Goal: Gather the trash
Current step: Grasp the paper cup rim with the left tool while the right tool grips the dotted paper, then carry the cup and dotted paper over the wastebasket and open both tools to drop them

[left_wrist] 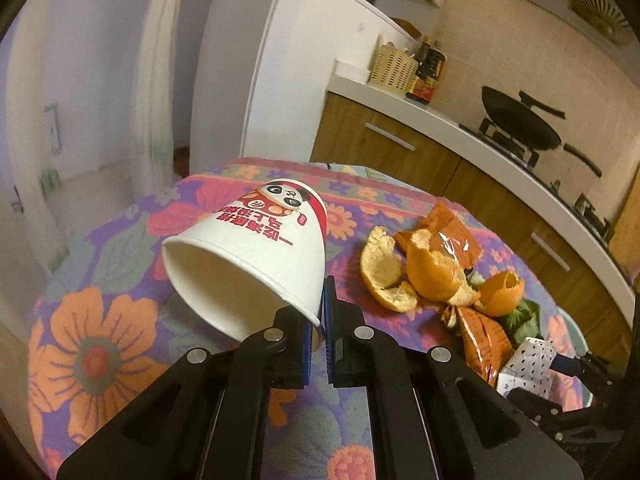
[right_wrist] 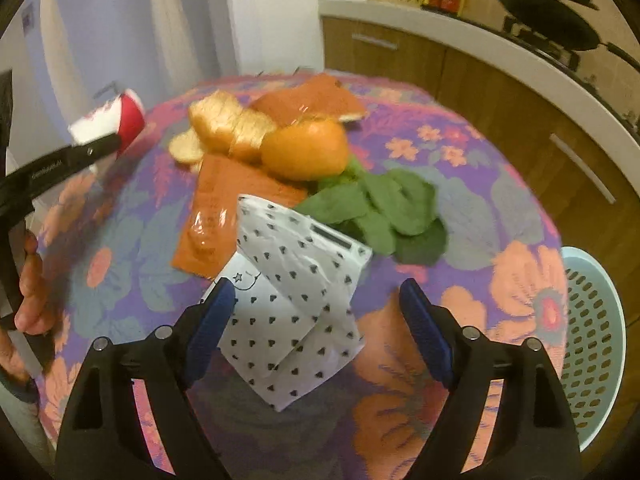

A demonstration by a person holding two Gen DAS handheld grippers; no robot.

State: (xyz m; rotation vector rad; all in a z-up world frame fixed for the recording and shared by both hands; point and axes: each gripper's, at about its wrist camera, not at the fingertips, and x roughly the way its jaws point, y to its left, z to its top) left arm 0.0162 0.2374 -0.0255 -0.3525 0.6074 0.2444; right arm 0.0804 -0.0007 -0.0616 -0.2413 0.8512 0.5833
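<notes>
My left gripper (left_wrist: 318, 322) is shut on the rim of a white paper cup (left_wrist: 256, 252) with a red panda print, held tilted above the floral tablecloth; the cup also shows in the right wrist view (right_wrist: 116, 120). My right gripper (right_wrist: 316, 300) is open, its fingers on either side of a white paper bag with black hearts (right_wrist: 296, 300). The bag also shows in the left wrist view (left_wrist: 528, 364). Orange peels (right_wrist: 304, 152), orange wrappers (right_wrist: 212, 216) and green leaves (right_wrist: 384, 208) lie on the table beyond it.
A light blue perforated basket (right_wrist: 592, 340) stands at the table's right edge. Behind the round table (left_wrist: 96, 344) runs a kitchen counter (left_wrist: 432, 116) with a black wok (left_wrist: 520, 120), a bottle and a woven basket.
</notes>
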